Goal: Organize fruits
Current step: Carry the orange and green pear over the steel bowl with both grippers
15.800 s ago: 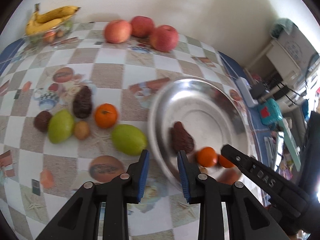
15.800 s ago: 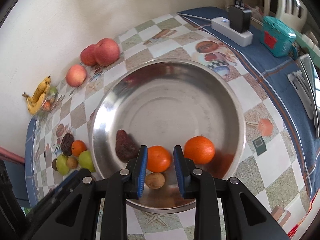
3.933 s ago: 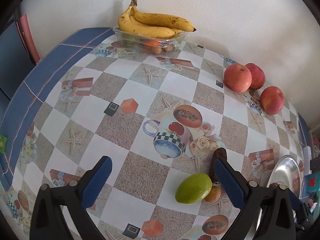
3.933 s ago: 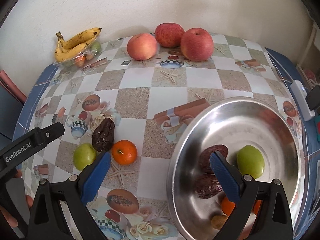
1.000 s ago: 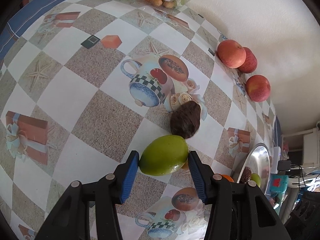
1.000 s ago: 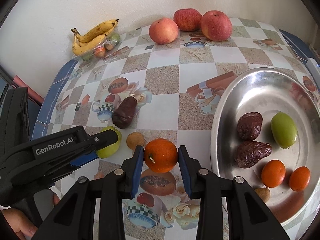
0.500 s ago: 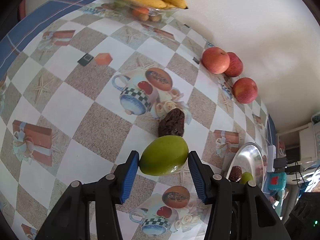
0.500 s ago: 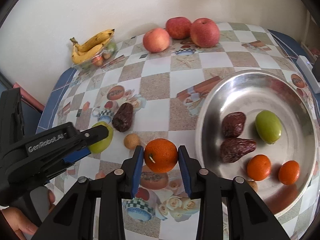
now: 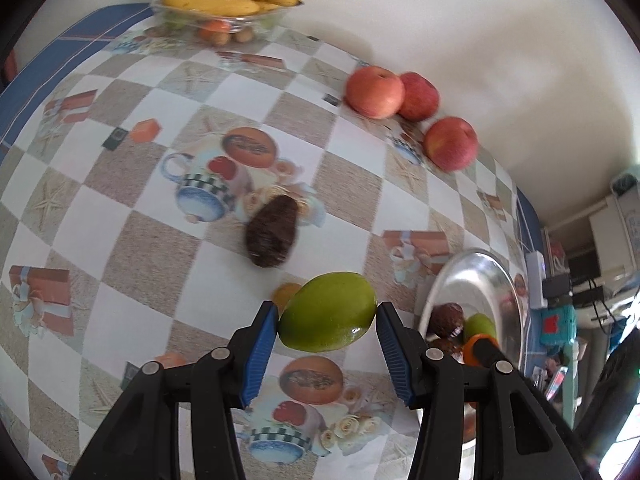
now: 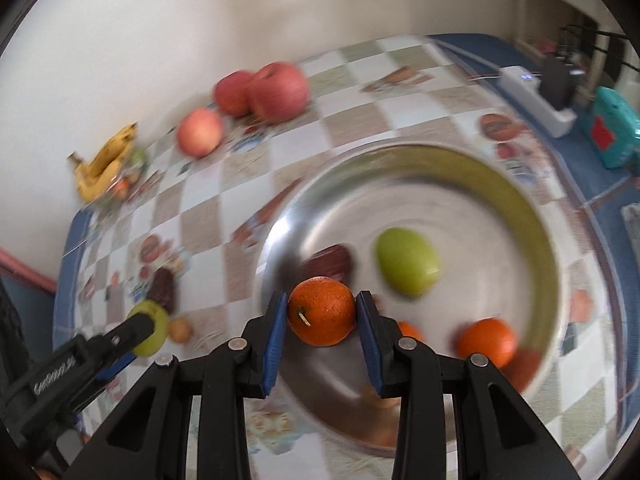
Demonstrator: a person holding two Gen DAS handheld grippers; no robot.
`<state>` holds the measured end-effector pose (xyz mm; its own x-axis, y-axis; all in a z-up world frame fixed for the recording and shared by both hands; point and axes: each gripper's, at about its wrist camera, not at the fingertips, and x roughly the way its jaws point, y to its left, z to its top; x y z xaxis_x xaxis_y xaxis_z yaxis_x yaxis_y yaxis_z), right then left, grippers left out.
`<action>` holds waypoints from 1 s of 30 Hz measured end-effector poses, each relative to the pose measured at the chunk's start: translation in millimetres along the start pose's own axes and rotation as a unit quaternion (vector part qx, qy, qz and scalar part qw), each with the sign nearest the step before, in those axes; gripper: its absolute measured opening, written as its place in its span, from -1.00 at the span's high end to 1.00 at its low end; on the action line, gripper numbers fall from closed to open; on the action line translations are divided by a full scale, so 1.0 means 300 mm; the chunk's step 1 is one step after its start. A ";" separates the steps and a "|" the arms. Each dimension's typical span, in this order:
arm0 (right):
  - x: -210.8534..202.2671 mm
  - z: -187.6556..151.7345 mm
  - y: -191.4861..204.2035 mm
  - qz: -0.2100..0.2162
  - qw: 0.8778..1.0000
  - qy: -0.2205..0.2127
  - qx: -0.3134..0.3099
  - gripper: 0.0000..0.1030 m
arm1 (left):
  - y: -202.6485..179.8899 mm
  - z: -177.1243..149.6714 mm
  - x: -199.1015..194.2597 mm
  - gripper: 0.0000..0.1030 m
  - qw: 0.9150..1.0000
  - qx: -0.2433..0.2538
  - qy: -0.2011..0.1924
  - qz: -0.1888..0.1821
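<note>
Over steel bowl (image 10: 556,264) rim, R gripper (image 10: 322,314) clamps orange (image 10: 322,311).

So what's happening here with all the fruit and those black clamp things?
A person is sorting fruit into a metal bowl using two handheld grippers. The right gripper is clamped on an orange over the bowl's near edge. The left gripper grips a green fruit above the table. A dark brown fruit and a small tan fruit remain on the table.
</note>
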<state>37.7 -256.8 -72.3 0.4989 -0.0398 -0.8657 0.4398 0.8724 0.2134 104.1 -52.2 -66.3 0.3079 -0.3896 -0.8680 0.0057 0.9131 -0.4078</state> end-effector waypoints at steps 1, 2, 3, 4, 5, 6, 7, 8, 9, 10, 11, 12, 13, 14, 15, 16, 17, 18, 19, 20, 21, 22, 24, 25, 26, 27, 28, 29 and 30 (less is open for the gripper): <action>-0.003 0.003 -0.012 -0.009 1.000 -0.003 0.003 0.29 | -0.016 -0.005 0.003 -0.04 1.000 0.008 0.001 -0.001; -0.006 0.007 -0.031 -0.023 1.000 -0.006 0.007 0.29 | -0.041 -0.012 0.008 -0.04 1.000 0.021 0.002 -0.002; -0.006 0.009 -0.044 -0.032 0.999 -0.007 0.010 0.29 | -0.063 -0.018 0.012 -0.04 0.999 0.033 0.001 -0.001; -0.005 0.010 -0.057 -0.041 0.999 -0.008 0.014 0.29 | -0.084 -0.025 0.014 -0.04 0.999 0.045 0.001 -0.001; -0.003 0.012 -0.073 -0.048 0.999 -0.007 0.020 0.29 | -0.107 -0.033 0.018 -0.03 0.998 0.059 0.000 -0.002; 0.000 0.013 -0.091 -0.054 0.998 -0.007 0.029 0.29 | -0.136 -0.044 0.022 -0.02 0.997 0.074 -0.001 -0.005; 0.000 0.014 -0.108 -0.060 0.997 -0.007 0.038 0.29 | -0.164 -0.056 0.026 0.10 0.996 0.090 -0.002 -0.008; 0.004 0.017 -0.118 -0.063 0.997 -0.007 0.043 0.29 | -0.189 -0.067 0.031 0.20 0.994 0.105 -0.001 -0.014; 0.003 0.018 -0.132 -0.066 0.996 -0.008 0.051 0.29 | -0.208 -0.075 0.034 0.20 0.993 0.117 -0.002 -0.010; 0.001 0.018 -0.140 -0.069 0.996 -0.009 0.056 0.28 | -0.234 -0.088 0.034 0.20 0.991 0.136 -0.011 0.007; -0.001 0.019 -0.148 -0.071 0.996 -0.011 0.061 0.28 | -0.258 -0.097 0.036 0.20 0.987 0.157 -0.019 0.021; -0.003 0.020 -0.157 -0.072 0.995 -0.012 0.066 0.28 | -0.273 -0.103 0.037 0.20 0.984 0.172 -0.025 0.029; -0.003 0.021 -0.161 -0.072 0.995 -0.013 0.069 0.28 | -0.283 -0.107 0.037 0.20 0.983 0.180 -0.029 0.033; -0.004 0.021 -0.164 -0.070 0.995 -0.012 0.072 0.28 | -0.287 -0.107 0.036 0.20 0.982 0.183 -0.031 0.034; -0.003 0.019 -0.166 -0.067 0.995 -0.011 0.074 0.28 | -0.286 -0.103 0.033 0.20 0.982 0.181 -0.031 0.030; -0.002 0.019 -0.167 -0.065 0.995 -0.010 0.074 0.28 | -0.282 -0.099 0.033 0.20 0.983 0.178 -0.030 0.027; 0.000 0.018 -0.164 -0.063 0.995 -0.009 0.073 0.28 | -0.277 -0.097 0.035 0.20 0.984 0.174 -0.029 0.026; 0.002 0.018 -0.163 -0.061 0.995 -0.008 0.073 0.28 | -0.269 -0.092 0.042 0.20 0.985 0.169 -0.026 0.026; 0.002 0.016 -0.161 -0.061 0.995 -0.008 0.072 0.29 | -0.262 -0.091 0.046 0.20 0.986 0.163 -0.023 0.027; 0.000 0.016 -0.160 -0.061 0.995 -0.009 0.072 0.28 | -0.249 -0.086 0.054 0.20 0.988 0.153 -0.019 0.025; 0.001 0.017 -0.160 -0.061 0.995 -0.009 0.073 0.28 | -0.241 -0.087 0.055 0.20 0.989 0.146 -0.018 0.022; 0.001 0.017 -0.162 -0.060 0.995 -0.009 0.074 0.28 | -0.232 -0.086 0.055 0.20 0.990 0.139 -0.016 0.016; 0.002 0.015 -0.164 -0.058 0.995 -0.008 0.077 0.28 | -0.222 -0.080 0.052 0.20 0.992 0.128 -0.016 0.004; 0.002 0.016 -0.163 -0.060 0.995 -0.008 0.076 0.28 | -0.220 -0.078 0.049 0.20 0.992 0.125 -0.017 -0.002; 0.002 0.015 -0.162 -0.060 0.995 -0.008 0.076 0.28 | -0.221 -0.076 0.047 0.20 0.992 0.125 -0.018 -0.004; 0.002 0.016 -0.163 -0.059 0.995 -0.008 0.076 0.28 | -0.225 -0.076 0.045 0.20 0.992 0.127 -0.018 -0.004; 0.002 0.016 -0.164 -0.058 0.995 -0.008 0.078 0.28 | -0.229 -0.078 0.046 0.20 0.991 0.131 -0.019 -0.001; 0.002 0.016 -0.164 -0.058 0.995 -0.008 0.079 0.28 | -0.231 -0.079 0.047 0.20 0.991 0.132 -0.019 0.003; 0.002 0.016 -0.165 -0.058 0.995 -0.008 0.078 0.28 | -0.230 -0.080 0.051 0.20 0.991 0.133 -0.018 0.006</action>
<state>19.8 -302.2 -81.2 0.4491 -0.1446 -0.8817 0.6058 0.7747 0.1815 85.6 -124.1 -58.1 0.3433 -0.3775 -0.8600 0.2515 0.9192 -0.3031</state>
